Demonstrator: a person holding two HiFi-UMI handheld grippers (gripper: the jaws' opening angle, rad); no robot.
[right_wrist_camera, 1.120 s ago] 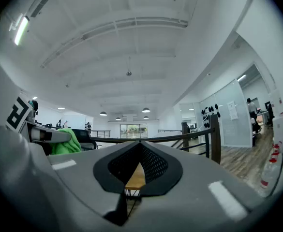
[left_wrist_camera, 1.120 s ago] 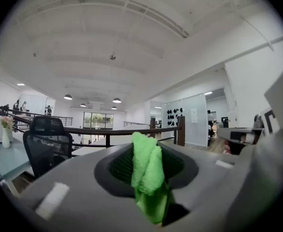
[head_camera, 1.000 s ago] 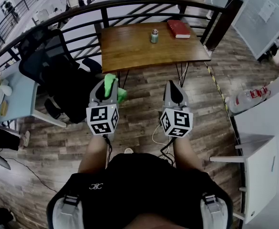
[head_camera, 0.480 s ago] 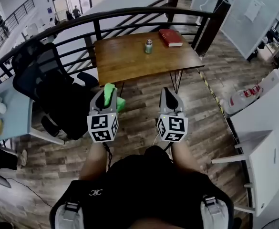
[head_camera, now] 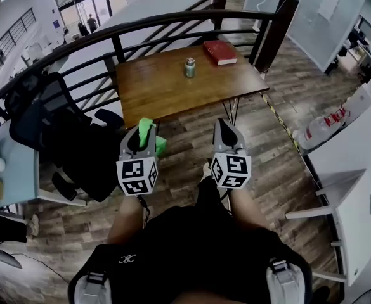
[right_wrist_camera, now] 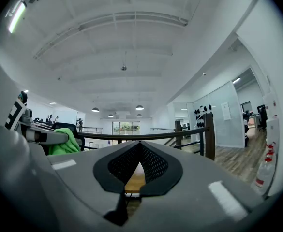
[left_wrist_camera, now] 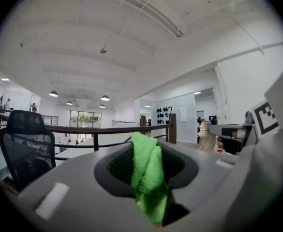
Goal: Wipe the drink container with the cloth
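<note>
The drink container (head_camera: 189, 67), a small green-grey can with a metal lid, stands on the wooden table (head_camera: 166, 87) ahead, well beyond both grippers. My left gripper (head_camera: 144, 130) is shut on a bright green cloth (head_camera: 148, 133); in the left gripper view the cloth (left_wrist_camera: 147, 175) is bunched between its jaws (left_wrist_camera: 148, 178). My right gripper (head_camera: 224, 127) is shut with nothing in it, its jaws (right_wrist_camera: 140, 166) meeting at the tips. Both point level towards the table, side by side over the wood floor, short of the table's near edge.
A red book (head_camera: 220, 51) lies on the table's far right. A black railing (head_camera: 172, 21) curves behind the table. A black office chair (head_camera: 58, 128) stands at the left, next to a light desk (head_camera: 11, 163). White cabinets (head_camera: 356, 170) stand at the right.
The table with its can and book has come closer and shifted left in the head view. Both grippers have advanced towards it, still side by side; the cloth stays held.
</note>
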